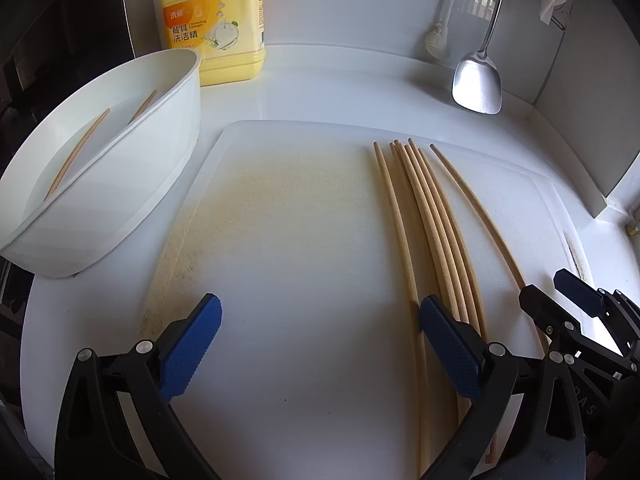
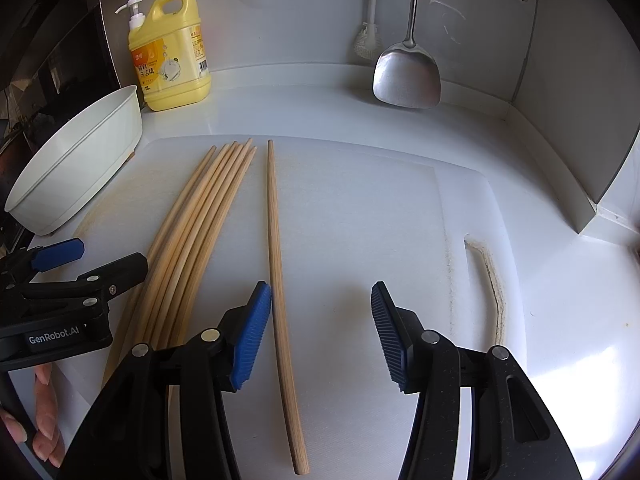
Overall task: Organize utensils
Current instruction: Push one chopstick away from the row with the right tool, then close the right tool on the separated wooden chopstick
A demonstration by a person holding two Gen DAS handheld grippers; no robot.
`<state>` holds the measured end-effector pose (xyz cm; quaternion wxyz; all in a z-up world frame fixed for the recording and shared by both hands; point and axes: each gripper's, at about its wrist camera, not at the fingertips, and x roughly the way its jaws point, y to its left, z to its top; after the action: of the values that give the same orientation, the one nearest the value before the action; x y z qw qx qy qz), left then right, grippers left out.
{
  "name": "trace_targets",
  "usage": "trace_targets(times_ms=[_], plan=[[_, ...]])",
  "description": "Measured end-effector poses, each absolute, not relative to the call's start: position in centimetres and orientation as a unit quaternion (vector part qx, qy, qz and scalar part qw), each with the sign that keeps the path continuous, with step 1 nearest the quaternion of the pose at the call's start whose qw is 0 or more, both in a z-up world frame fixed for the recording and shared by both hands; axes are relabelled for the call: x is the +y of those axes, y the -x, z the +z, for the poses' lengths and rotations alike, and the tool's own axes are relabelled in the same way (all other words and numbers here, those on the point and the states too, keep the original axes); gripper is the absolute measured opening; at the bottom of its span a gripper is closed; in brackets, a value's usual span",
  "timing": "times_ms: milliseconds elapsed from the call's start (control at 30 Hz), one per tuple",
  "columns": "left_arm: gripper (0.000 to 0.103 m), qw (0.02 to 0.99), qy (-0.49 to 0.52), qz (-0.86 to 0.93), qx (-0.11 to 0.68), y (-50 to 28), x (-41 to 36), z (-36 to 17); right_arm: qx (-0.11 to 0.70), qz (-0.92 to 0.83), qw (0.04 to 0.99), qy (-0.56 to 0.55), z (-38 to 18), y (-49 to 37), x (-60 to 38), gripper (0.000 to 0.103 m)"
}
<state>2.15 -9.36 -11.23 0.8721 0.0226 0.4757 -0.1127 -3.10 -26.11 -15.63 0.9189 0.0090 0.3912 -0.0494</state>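
Several wooden chopsticks (image 1: 436, 224) lie in a bundle on the white cutting board (image 1: 288, 240); the bundle also shows in the right wrist view (image 2: 192, 232). One single chopstick (image 2: 278, 292) lies apart to their right, also seen in the left wrist view (image 1: 480, 212). A white oval holder (image 1: 100, 168) at the left holds two chopsticks (image 1: 80, 148). My left gripper (image 1: 320, 344) is open and empty, its right finger beside the bundle. My right gripper (image 2: 320, 332) is open and empty; the single chopstick lies between its fingers, close to the left one.
A yellow dish soap bottle (image 1: 214, 20) stands at the back left. A steel spatula (image 2: 406, 76) and a white brush (image 2: 368, 40) hang at the back wall. The holder (image 2: 76, 164) sits beside the board's left edge. A wall panel (image 2: 580, 120) closes the right side.
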Motion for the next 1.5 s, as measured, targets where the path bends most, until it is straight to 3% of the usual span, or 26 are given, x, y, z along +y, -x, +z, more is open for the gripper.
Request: trace_targets(times_ms=[1000, 1100, 1200, 1333, 1500], plan=[[0.095, 0.883, -0.031, -0.080, 0.462, -4.1, -10.3, -11.4, 0.387, -0.029, 0.922, 0.012, -15.7, 0.9, -25.7, 0.052], [0.086, 0.885, -0.037, -0.092, 0.456, -3.7, -10.6, -11.2, 0.386, -0.024, 0.922, 0.014, -15.7, 0.8, -25.4, 0.052], [0.069, 0.887, -0.044, -0.106, 0.448, -3.2, -11.2, -10.9, 0.383, -0.022, 0.923, 0.016, -15.7, 0.8, -25.2, 0.049], [0.055, 0.889, -0.050, -0.115, 0.440, -2.7, -11.8, -10.7, 0.382, -0.011, 0.924, 0.027, -15.6, 0.6, -24.4, 0.034], [0.025, 0.890, -0.061, -0.121, 0.435, -2.3, -12.2, -10.5, 0.384, 0.002, 0.923, 0.035, -15.5, 0.3, -23.9, 0.021]])
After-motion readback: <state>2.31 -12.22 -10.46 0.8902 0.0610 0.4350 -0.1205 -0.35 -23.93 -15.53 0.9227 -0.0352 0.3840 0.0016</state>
